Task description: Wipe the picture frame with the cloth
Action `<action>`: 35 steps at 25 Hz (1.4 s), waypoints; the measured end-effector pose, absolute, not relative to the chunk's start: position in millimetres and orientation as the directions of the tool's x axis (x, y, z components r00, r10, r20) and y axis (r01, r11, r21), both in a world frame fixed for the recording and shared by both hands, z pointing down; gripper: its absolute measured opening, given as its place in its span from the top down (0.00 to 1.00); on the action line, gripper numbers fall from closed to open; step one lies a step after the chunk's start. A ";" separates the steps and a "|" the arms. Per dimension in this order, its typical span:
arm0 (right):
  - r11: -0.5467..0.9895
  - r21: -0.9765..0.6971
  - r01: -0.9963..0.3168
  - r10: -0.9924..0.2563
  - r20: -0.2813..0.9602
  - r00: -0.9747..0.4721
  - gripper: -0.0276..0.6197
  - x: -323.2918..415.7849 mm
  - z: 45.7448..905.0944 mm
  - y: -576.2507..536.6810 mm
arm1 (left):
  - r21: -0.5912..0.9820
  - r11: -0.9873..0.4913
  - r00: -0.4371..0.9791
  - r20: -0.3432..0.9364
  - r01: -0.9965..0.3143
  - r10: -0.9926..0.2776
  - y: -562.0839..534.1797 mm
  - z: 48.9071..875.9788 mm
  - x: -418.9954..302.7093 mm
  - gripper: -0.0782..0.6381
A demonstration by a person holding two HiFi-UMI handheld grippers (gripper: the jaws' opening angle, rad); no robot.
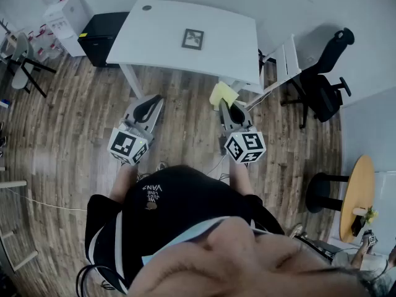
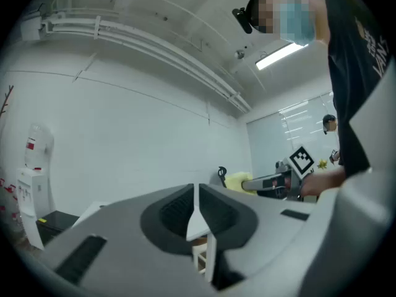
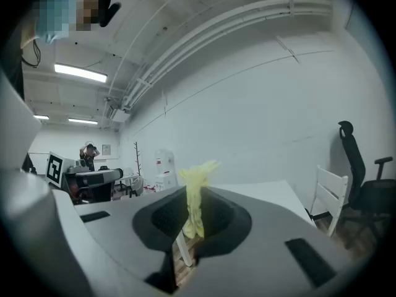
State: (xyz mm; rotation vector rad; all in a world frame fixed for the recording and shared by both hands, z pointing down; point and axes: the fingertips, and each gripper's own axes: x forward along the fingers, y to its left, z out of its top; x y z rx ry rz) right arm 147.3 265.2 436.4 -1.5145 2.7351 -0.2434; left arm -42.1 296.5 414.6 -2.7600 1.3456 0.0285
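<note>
A small dark picture frame (image 1: 193, 39) lies flat on the white table (image 1: 161, 30) ahead of me. My right gripper (image 1: 224, 106) is shut on a yellow cloth (image 1: 221, 93), which sticks up between its jaws as a pinched yellow cloth (image 3: 196, 193) in the right gripper view. My left gripper (image 1: 153, 103) is held level beside it, jaws shut with nothing between them. Both grippers hover over the floor, short of the table's near edge. In the left gripper view the right gripper (image 2: 272, 182) and its yellow cloth (image 2: 235, 179) show to the right.
A black office chair (image 1: 325, 82) and a white chair (image 1: 286, 64) stand right of the table. A black cabinet (image 1: 104, 36) sits at the table's left, with a white water dispenser (image 1: 62, 17) beyond. A round wooden table (image 1: 357, 193) is at the far right. Wooden floor lies below.
</note>
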 end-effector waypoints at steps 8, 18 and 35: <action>0.531 -0.176 -0.829 -0.837 0.043 -0.545 0.90 156.3 433.5 263.4 | -0.068 -0.606 0.609 -0.036 -0.793 -0.792 296.3 414.0 -31.5 0.84; 0.572 -0.199 -0.796 -0.810 0.017 -0.587 0.90 169.7 437.2 264.7 | -0.060 -0.564 0.567 -0.042 -0.823 -0.823 302.5 419.8 -17.8 0.84; 0.580 -0.206 -0.788 -0.800 0.038 -0.598 0.90 177.1 446.2 228.8 | -0.020 -0.565 0.565 -0.044 -0.825 -0.824 269.5 432.4 -10.2 0.84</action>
